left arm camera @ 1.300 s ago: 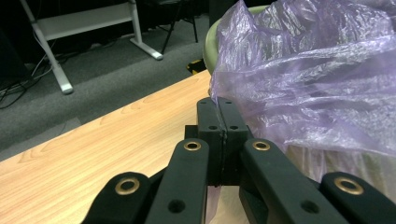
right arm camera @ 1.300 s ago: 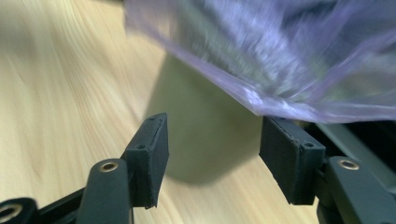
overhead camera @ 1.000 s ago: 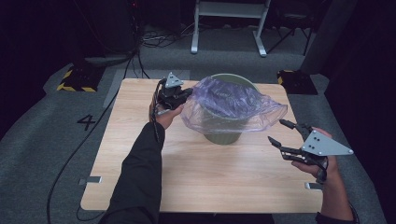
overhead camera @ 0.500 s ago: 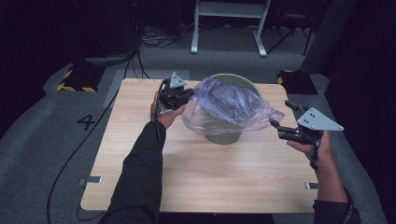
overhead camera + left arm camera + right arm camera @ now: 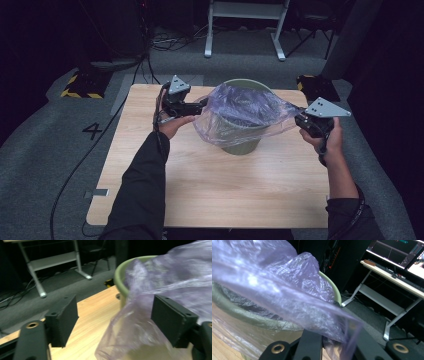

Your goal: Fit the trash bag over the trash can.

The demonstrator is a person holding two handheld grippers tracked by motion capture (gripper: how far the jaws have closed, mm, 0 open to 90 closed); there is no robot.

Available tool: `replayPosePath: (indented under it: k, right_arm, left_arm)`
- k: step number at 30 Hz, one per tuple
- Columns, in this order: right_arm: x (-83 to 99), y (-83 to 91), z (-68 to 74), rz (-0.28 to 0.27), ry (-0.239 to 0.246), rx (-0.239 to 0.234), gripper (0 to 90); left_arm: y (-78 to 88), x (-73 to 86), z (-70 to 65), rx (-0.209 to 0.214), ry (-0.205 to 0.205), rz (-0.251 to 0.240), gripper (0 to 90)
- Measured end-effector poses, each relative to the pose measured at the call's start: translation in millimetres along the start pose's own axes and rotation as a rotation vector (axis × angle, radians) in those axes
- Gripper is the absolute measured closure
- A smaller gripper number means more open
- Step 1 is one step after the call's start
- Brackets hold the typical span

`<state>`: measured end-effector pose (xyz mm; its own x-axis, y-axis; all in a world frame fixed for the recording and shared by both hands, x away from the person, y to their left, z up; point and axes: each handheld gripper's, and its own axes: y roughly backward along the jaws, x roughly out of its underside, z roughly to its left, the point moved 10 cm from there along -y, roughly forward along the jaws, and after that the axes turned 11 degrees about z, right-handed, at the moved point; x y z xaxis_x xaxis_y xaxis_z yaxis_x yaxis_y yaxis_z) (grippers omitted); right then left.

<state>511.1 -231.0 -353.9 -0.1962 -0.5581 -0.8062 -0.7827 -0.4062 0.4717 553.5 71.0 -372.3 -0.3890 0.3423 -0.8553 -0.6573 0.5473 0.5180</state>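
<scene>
**Bin mid-table, bag over its mouth, a gripper either side**

Round green plastic bin (image 5: 243, 142) upright on light wooden table (image 5: 210, 190), toward far edge. Thin translucent purple plastic bag (image 5: 240, 112) draped over bin rim. Left gripper (image 5: 196, 106) just left of bag; right gripper (image 5: 300, 120) at bag's right corner.

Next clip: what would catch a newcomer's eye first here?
A crinkled purple plastic bag draped over a green bin in the middle of the wooden table. The right gripper pinches the bag's stretched edge at the right; the left gripper, jaws just opened, sits at the bag's left side.
</scene>
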Motion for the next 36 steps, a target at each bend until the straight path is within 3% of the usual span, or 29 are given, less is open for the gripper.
replayPosePath:
  k: [3,5,7,10,11,13,15,17,20,25,26,32,36]
  right_arm:
    - [3.3,-2.7,-2.7,0.028,-0.011,0.011,90.0]
    - [4.7,-3.4,-3.9,0.036,-0.022,0.016,90.0]
    - [6.6,-2.7,-6.3,0.043,-0.036,0.018,90.0]
    - [9.2,-0.8,-11.6,0.059,-0.06,0.035,90.0]
    - [9.3,-0.6,-12.2,0.063,-0.06,0.038,90.0]
    - [8.3,-1.3,-13.2,0.077,-0.074,0.038,90.0]
    - [8.0,-3.0,-12.9,0.096,-0.063,0.044,90.0]
    - [7.3,-4.9,-12.1,0.107,-0.059,0.041,90.0]
    - [6.5,-8.5,-12.3,0.118,-0.057,0.037,89.8]
    - [9.1,-20.4,-12.9,0.15,-0.055,0.017,89.6]
    - [9.9,-23.1,-13.6,0.156,-0.057,0.009,89.6]
    - [13.7,-41.4,-25.5,0.172,-0.132,-0.025,89.0]
    - [21.0,-59.3,-32.8,0.21,-0.174,-0.022,88.2]
  left_arm:
    - [17.7,-0.5,-5.3,0.05,-0.027,-0.017,19.2]
    - [24.8,-0.1,-4.3,0.035,-0.035,-0.008,19.2]
    - [32.2,-1.7,-6.7,0.061,-0.031,-0.027,19.4]
    - [40.5,-6.5,-25.3,0.119,-0.076,-0.06,17.8]
    - [41.1,-7.9,-37.6,0.14,-0.113,-0.061,17.7]
    - [34.8,-9.5,-60.4,0.139,-0.2,-0.042,16.4]
    - [25.1,-10.8,-70.6,0.092,-0.276,-0.007,16.4]
    - [16.1,-15.4,-74.4,0.06,-0.312,0.001,20.3]
    - [3.1,-22.7,-67.7,0.043,-0.292,0.019,36.6]
    - [-15.4,-29.4,-44.0,-0.001,-0.25,0.052,62.3]
    - [-18.7,-30.8,-40.7,0.015,-0.229,0.051,67.1]
    - [-38.9,-35.2,-19.3,0.025,-0.124,0.061,82.3]
    - [-53.5,-32.9,-5.3,0.013,-0.056,0.083,86.0]
